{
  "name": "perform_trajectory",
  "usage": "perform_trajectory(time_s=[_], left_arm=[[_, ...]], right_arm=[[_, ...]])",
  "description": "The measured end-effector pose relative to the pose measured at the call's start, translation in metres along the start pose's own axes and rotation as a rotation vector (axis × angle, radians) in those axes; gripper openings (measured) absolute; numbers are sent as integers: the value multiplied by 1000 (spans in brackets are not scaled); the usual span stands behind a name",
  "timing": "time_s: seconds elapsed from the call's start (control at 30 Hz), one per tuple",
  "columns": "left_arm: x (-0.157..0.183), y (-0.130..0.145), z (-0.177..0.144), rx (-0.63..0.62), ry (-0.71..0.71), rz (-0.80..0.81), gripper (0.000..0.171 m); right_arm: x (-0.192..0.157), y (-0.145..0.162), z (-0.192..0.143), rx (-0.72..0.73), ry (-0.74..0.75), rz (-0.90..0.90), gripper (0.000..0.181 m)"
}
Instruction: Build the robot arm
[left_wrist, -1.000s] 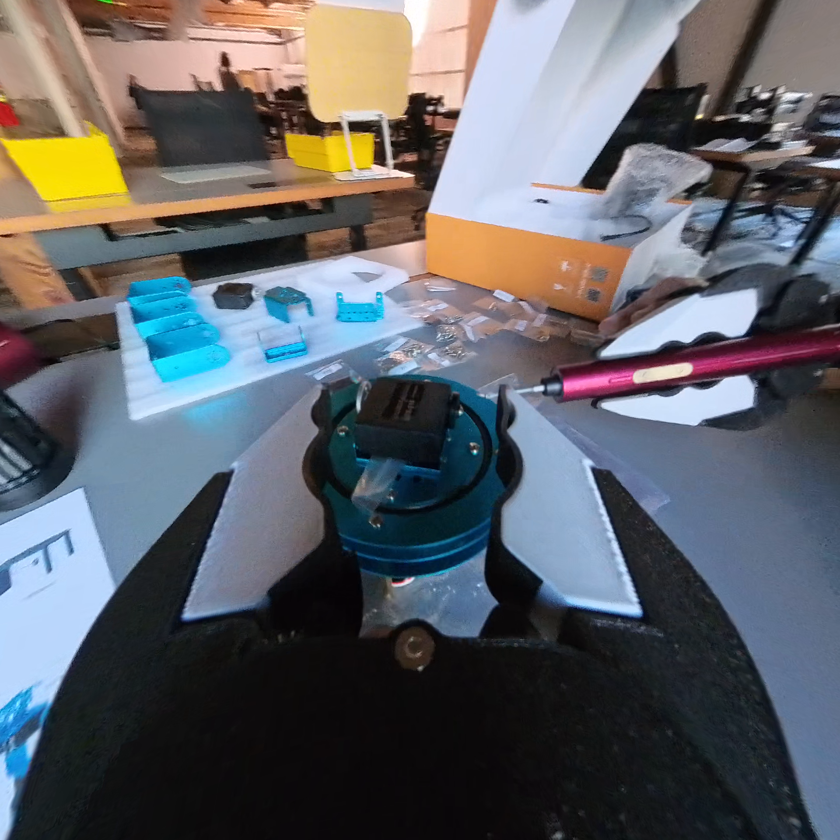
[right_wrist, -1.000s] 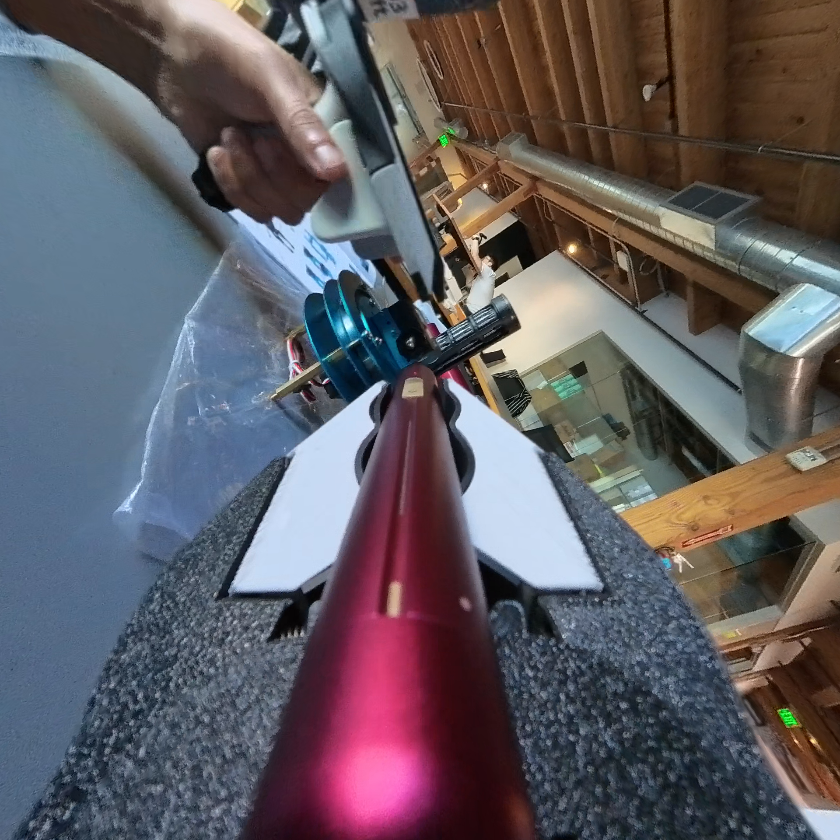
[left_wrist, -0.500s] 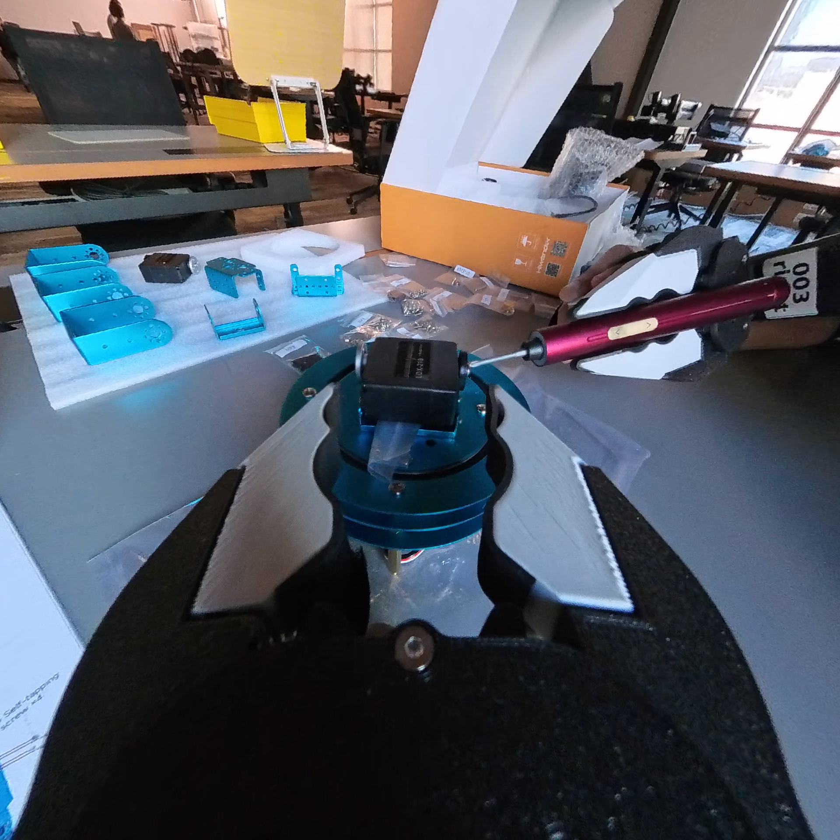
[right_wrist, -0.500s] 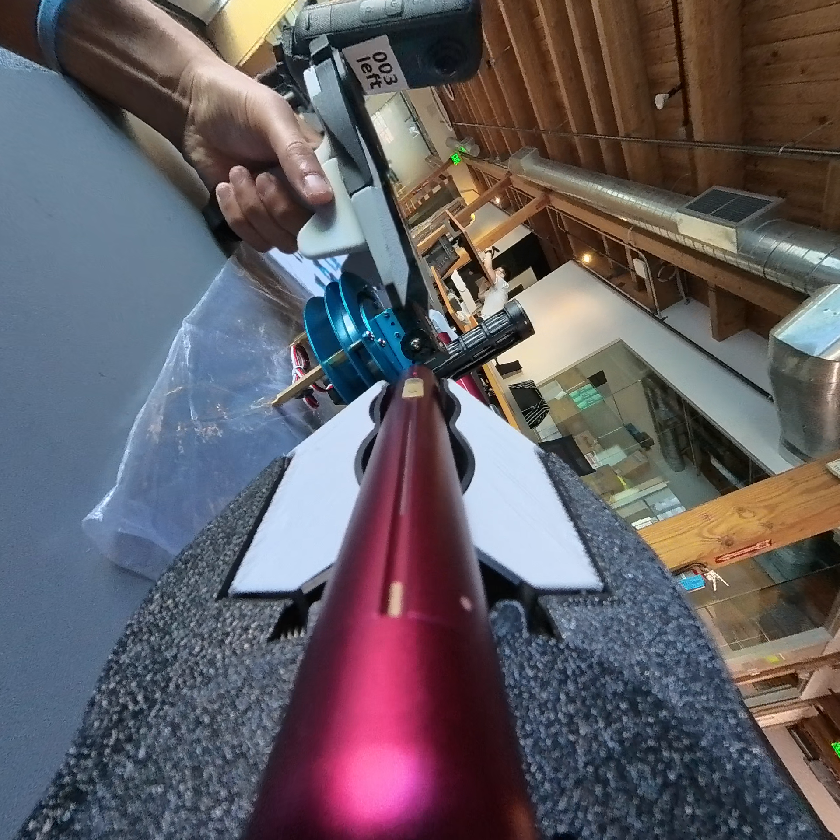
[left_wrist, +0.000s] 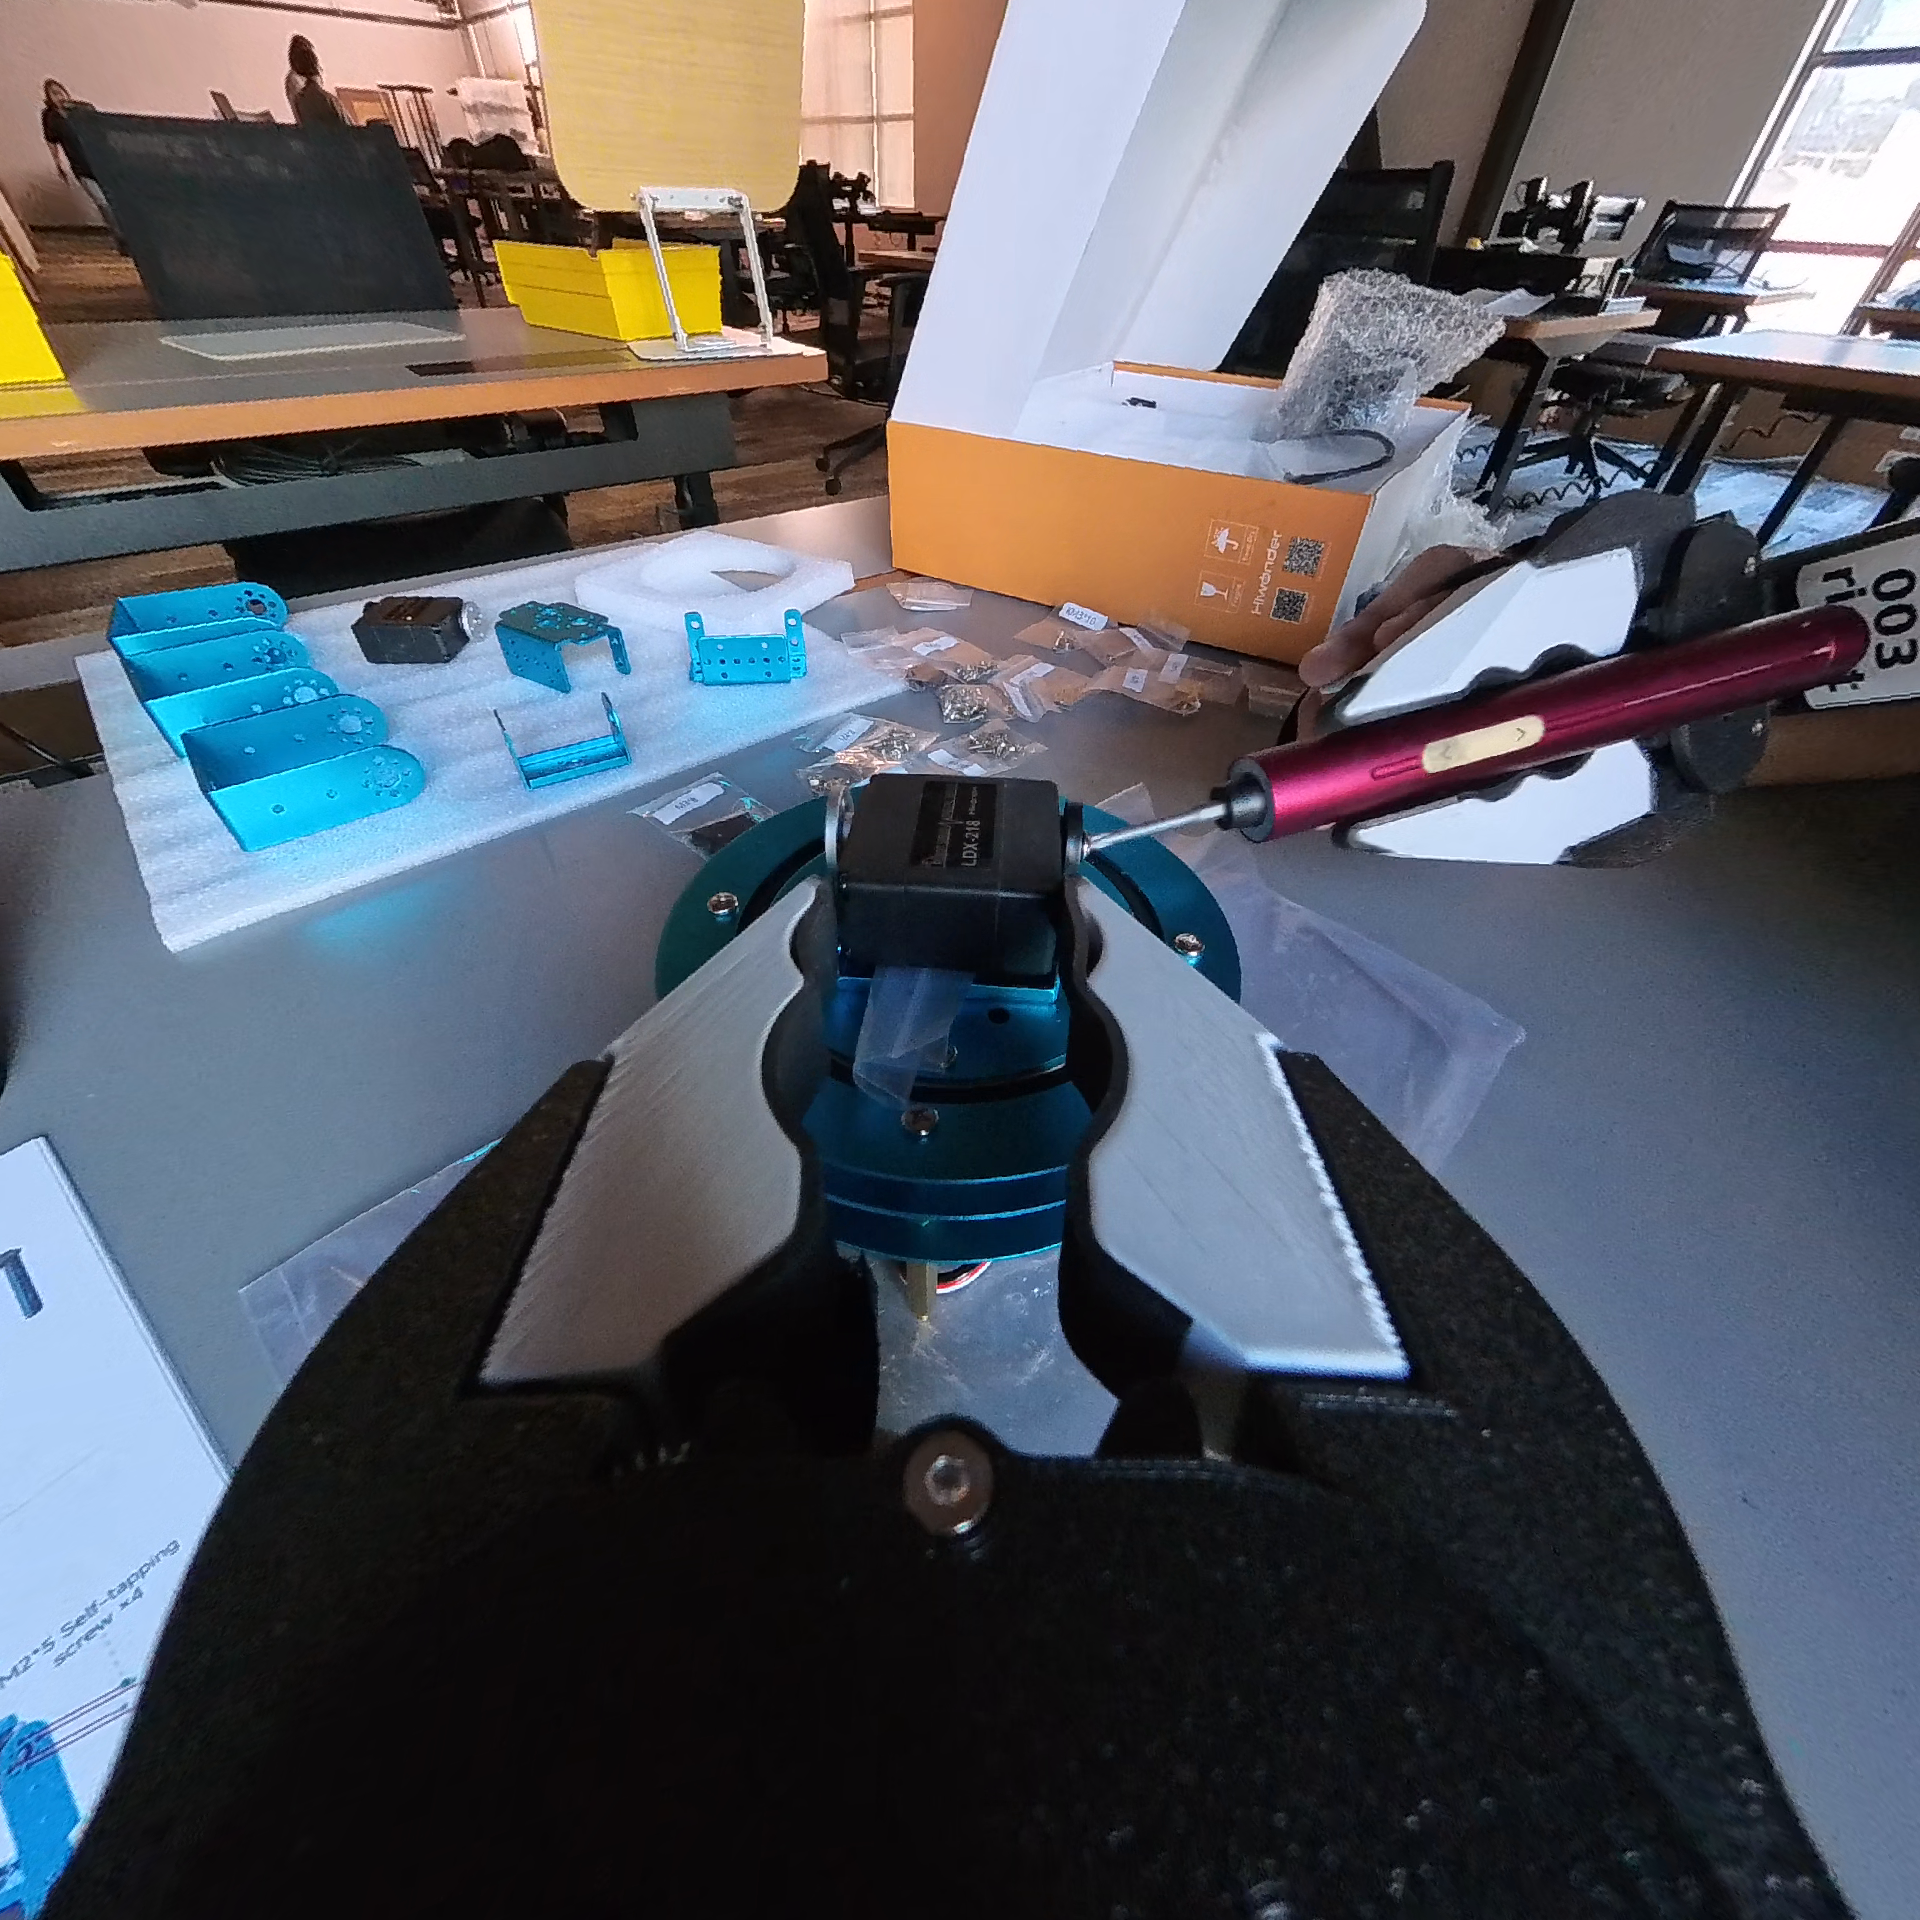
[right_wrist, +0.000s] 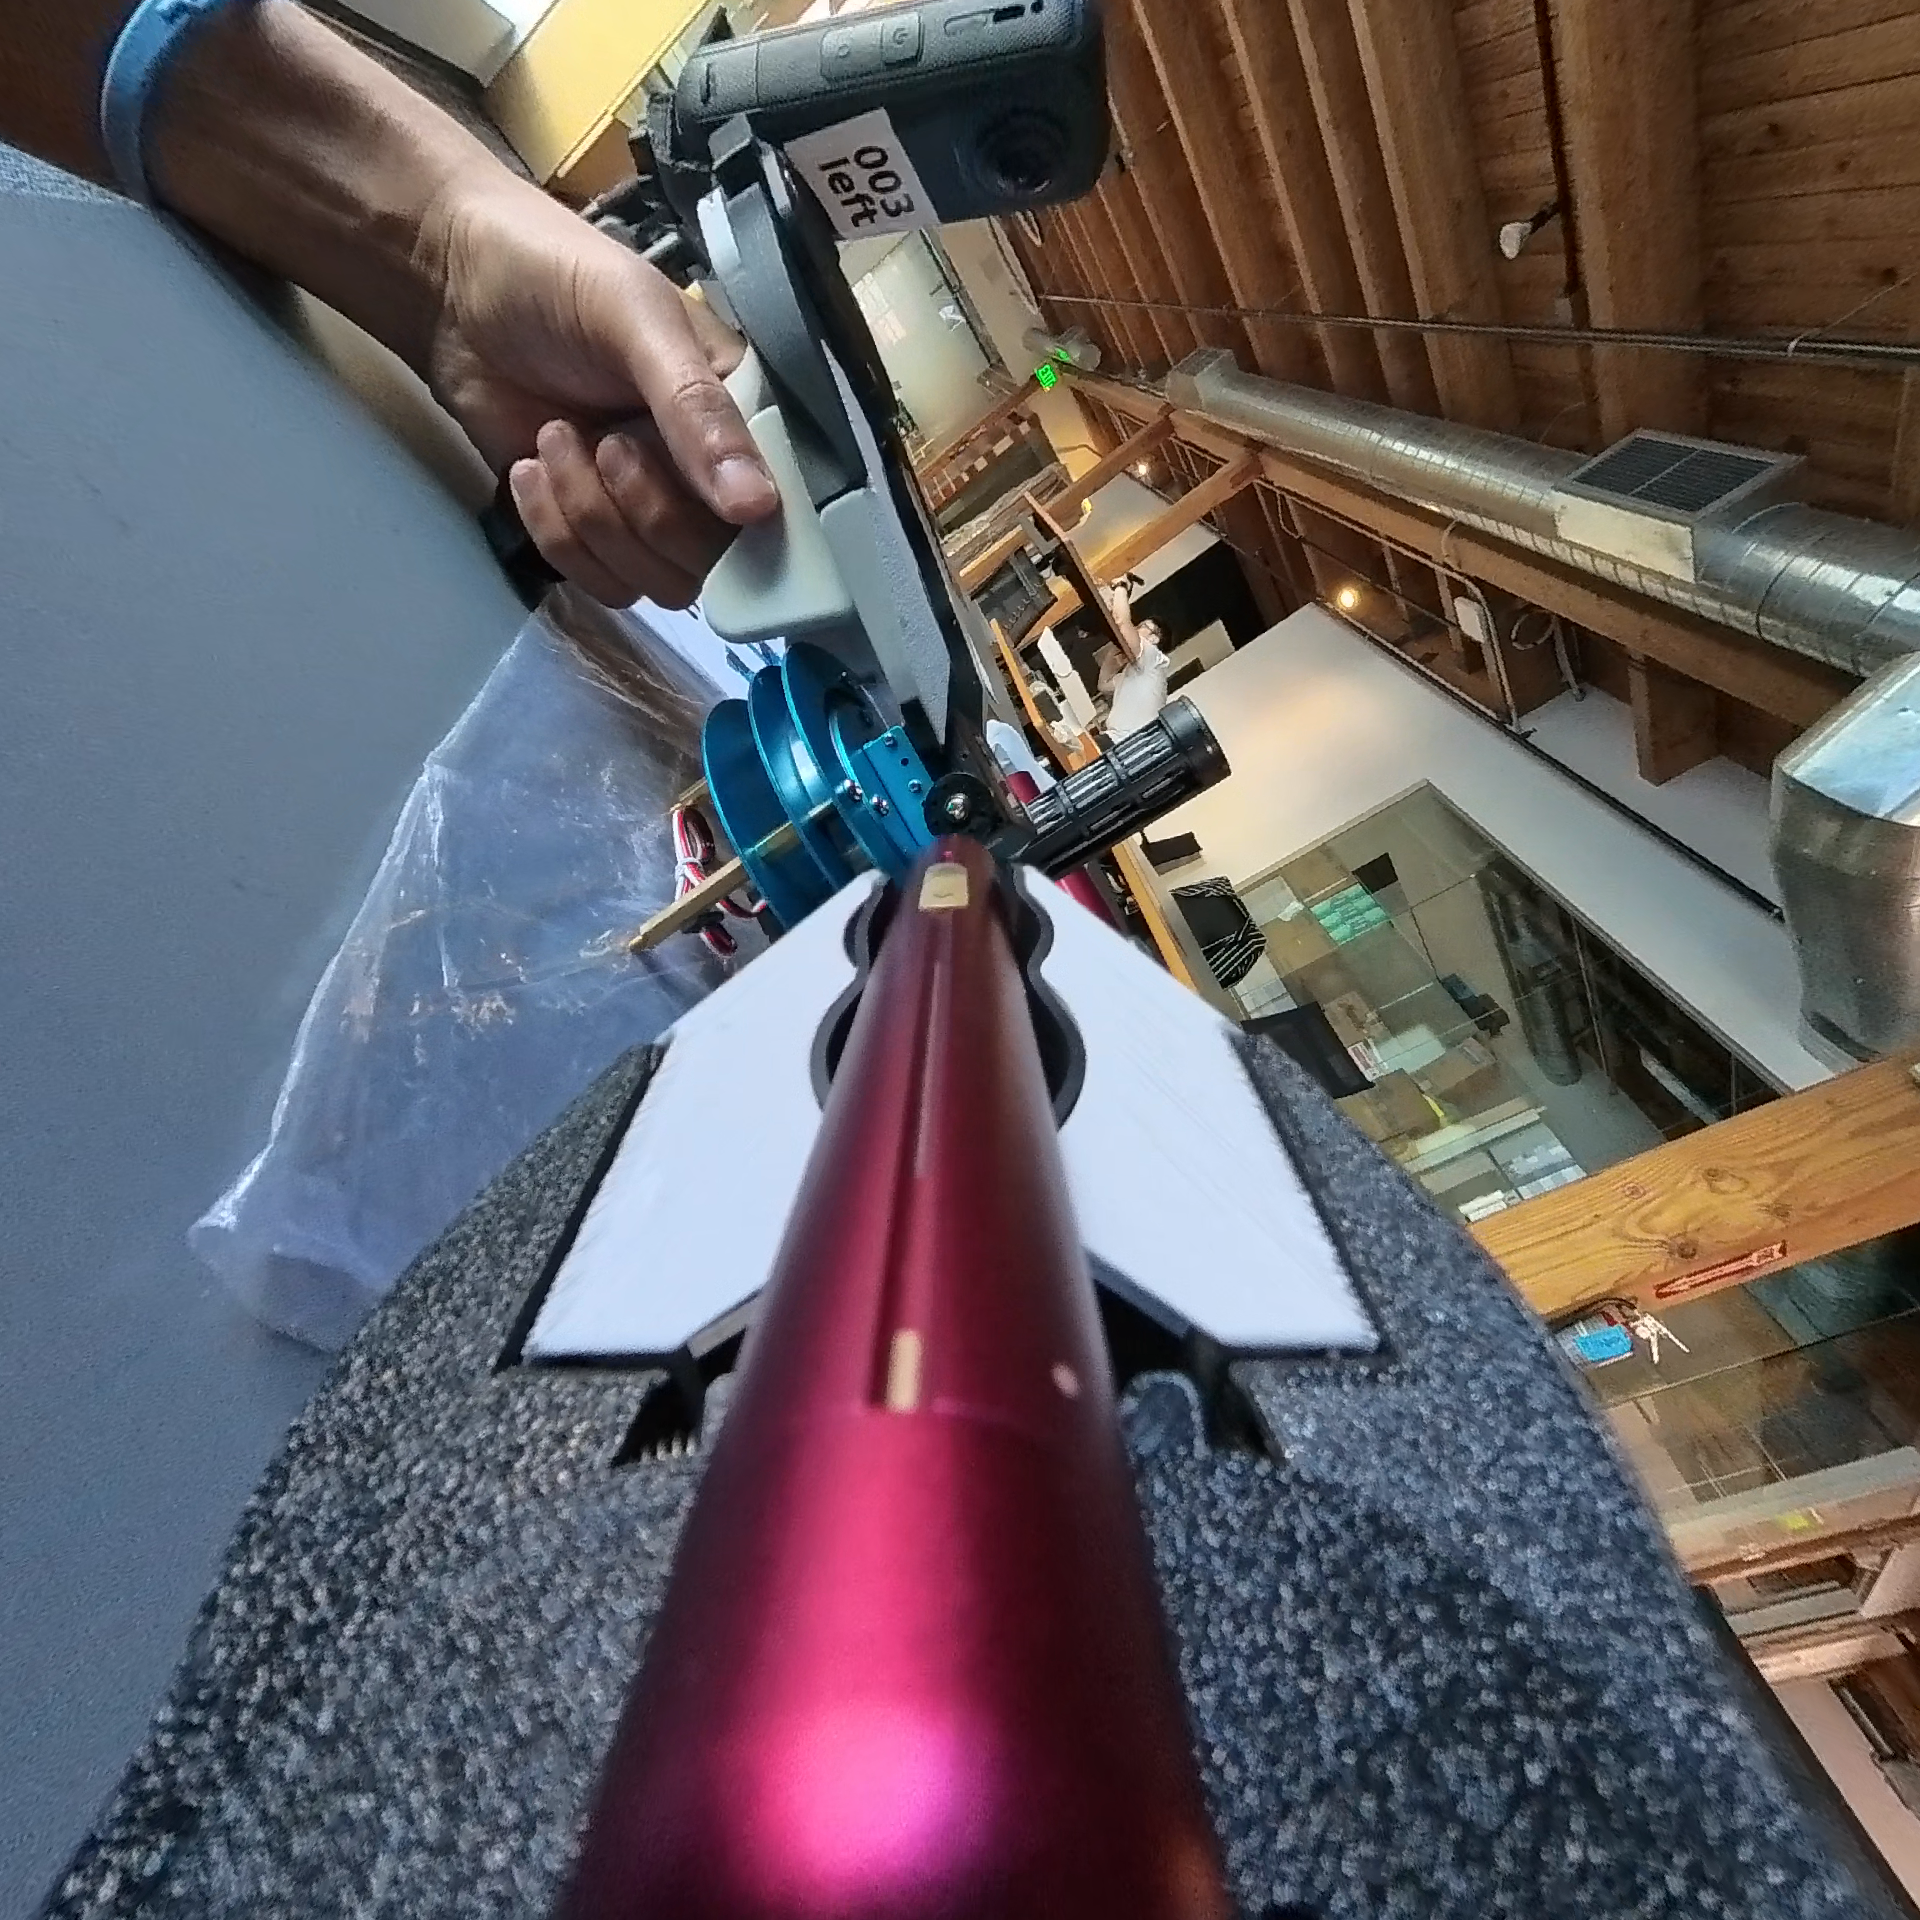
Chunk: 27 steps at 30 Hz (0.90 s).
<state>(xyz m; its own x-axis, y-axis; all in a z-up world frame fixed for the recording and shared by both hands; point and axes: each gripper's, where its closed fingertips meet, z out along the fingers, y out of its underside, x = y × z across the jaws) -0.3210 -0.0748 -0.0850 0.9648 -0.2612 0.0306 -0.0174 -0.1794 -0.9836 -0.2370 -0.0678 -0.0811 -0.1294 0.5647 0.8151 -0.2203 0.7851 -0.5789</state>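
On grey tabletop (left_wrist: 312, 1039): left claw (left_wrist: 951, 935) pinching blue round base (left_wrist: 940, 1153) with black servo (left_wrist: 951, 862) on top. Right claw (right_wrist: 951, 914) clamps magenta screwdriver (left_wrist: 1538, 738), bit touching servo's side. Foam sheet (left_wrist: 436, 831) of blue brackets, screw baggies (left_wrist: 987, 717), orange box (left_wrist: 1132, 551) behind.

The left hand-held gripper (left_wrist: 951, 914) has silvery-white fingers (left_wrist: 675, 1122) on a speckled black body and clasps a metallic blue round base (left_wrist: 935, 1174) topped by a black servo (left_wrist: 951, 862). The right hand-held gripper (right_wrist: 940, 914) shows white fingers (right_wrist: 1174, 1174) on grey-flecked black and closes on a glossy magenta electric screwdriver (right_wrist: 914, 1351) with small gold marks. The table (left_wrist: 1662, 1091) is plain grey. Bright blue metal brackets (left_wrist: 301, 769) lie on a white foam sheet (left_wrist: 436, 831). An open box (left_wrist: 1132, 540) is orange outside and white inside. A clear plastic bag (right_wrist: 416, 987) glints on the table.
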Motion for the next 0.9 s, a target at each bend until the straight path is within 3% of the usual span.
perform_trajectory(time_s=[0.9], left_arm=[[0,1,-1,0,-11,20,41]], right_arm=[[-2,4,0,-30,-63,123,22]])
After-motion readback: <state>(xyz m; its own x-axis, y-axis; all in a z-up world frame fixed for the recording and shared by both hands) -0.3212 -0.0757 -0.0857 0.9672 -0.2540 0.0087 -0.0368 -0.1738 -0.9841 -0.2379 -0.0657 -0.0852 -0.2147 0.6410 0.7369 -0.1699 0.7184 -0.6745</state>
